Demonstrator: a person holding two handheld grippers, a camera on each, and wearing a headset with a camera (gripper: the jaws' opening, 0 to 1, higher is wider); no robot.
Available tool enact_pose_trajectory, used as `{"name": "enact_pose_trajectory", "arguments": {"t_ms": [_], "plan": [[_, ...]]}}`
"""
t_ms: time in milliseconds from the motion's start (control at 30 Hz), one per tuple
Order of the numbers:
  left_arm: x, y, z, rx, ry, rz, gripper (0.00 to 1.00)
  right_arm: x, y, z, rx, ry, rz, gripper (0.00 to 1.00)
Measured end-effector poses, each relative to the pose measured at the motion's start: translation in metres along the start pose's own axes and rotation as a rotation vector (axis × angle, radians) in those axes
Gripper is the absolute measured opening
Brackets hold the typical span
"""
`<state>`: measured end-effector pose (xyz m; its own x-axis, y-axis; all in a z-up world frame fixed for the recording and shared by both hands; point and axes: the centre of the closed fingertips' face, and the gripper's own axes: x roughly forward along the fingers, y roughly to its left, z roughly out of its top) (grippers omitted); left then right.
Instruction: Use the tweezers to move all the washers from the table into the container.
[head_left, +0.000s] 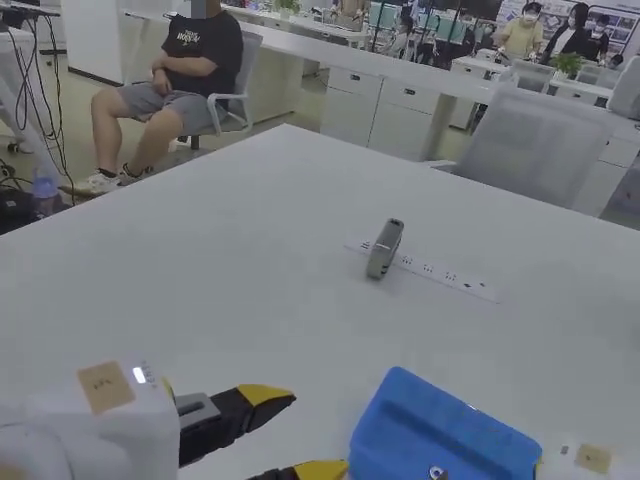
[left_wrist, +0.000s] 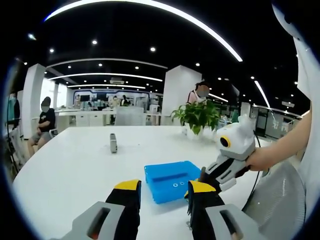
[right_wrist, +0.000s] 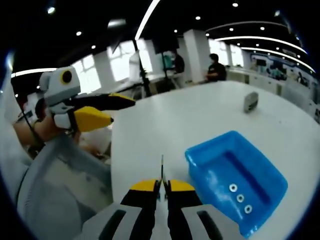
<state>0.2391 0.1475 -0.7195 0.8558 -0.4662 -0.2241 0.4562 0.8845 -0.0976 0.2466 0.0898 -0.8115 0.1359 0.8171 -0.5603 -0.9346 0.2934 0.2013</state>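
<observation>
Looking along the right gripper (right_wrist: 161, 186), its jaws are pinched tight on the tweezers (right_wrist: 162, 167), which point straight ahead, blue container (right_wrist: 215, 172) just to their right with three washers (right_wrist: 240, 198) inside, left gripper (left_wrist: 164, 186) spread wide.

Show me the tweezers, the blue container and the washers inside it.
tweezers (right_wrist: 162, 172), right gripper view, thin shaft near the tip.
blue container (right_wrist: 204, 172), right gripper view, left wall.
washers (right_wrist: 240, 198), right gripper view, middle of three.
</observation>
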Motion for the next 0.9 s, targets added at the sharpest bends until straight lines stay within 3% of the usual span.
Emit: {"name": "enact_pose_trajectory", "arguments": {"t_ms": [233,567,900], "plan": [[-0.001,0.001,0.001,-0.006,-0.008,0.004,0.36,0.005,0.007,-0.006,0.026,0.011,0.026,0.04],[-0.002,0.002,0.002,-0.006,-0.010,0.006,0.36,0.006,0.012,-0.006,0.005,0.016,0.039,0.04],[-0.002,0.002,0.001,-0.004,-0.009,0.008,0.36,0.008,0.020,-0.008,-0.069,0.035,0.046,0.04]]}}
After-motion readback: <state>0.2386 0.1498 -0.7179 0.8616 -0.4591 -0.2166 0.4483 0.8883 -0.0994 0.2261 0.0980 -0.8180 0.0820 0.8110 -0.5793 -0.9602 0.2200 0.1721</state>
